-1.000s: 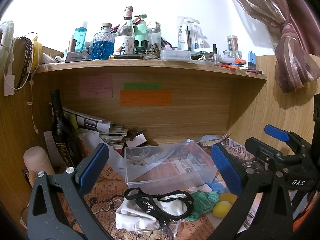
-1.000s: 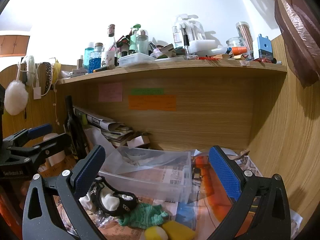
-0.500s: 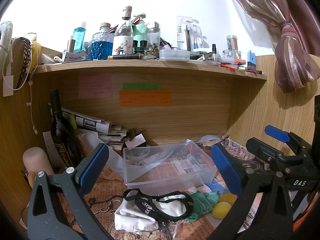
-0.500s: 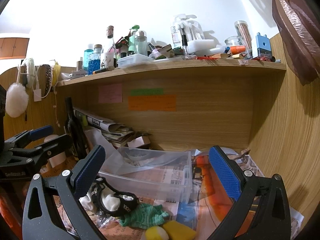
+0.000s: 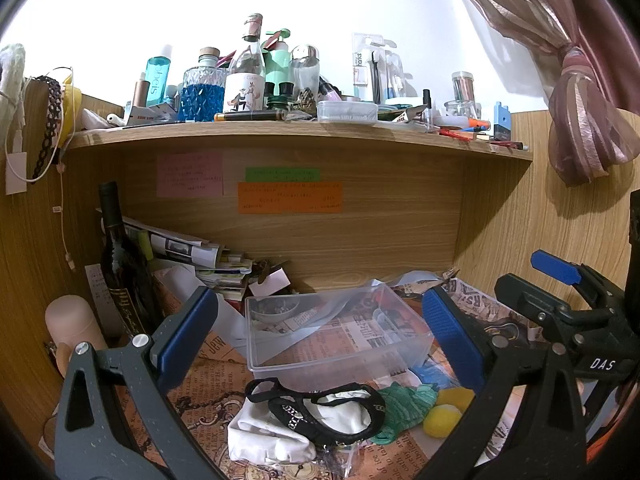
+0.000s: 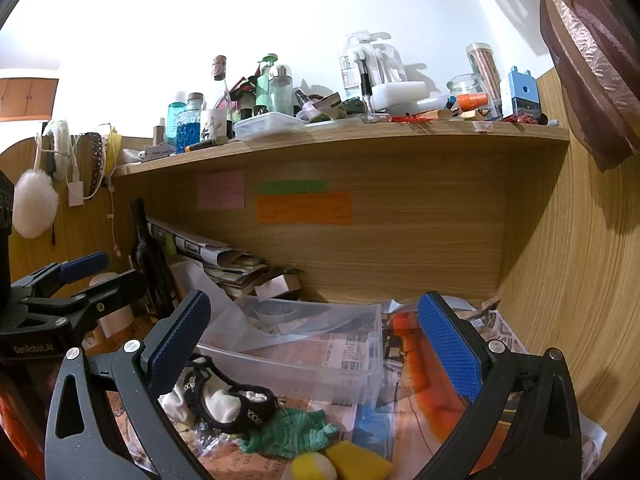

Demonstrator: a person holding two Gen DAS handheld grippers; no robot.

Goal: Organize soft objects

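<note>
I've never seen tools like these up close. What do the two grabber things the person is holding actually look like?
The left gripper and the right gripper look alike: dark grey, speckled plastic frames with triangular cut-outs and silver screws. Each has two fingers faced with textured blue pads. Seen from the side, the left one reads "GenRobot.AI" in white, and the right one shows "DAS". No cables or sleeves are visible.

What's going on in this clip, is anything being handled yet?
Nothing is held yet. A person has both tongs, left tongs and right tongs, open and hovering over a cluttered desk nook. In front of them lies a small pile of soft items: a white cloth, a black strappy garment, a green cloth and yellow sponges. Just behind the pile sits a clear plastic bin, with none of these soft items in it.
</note>
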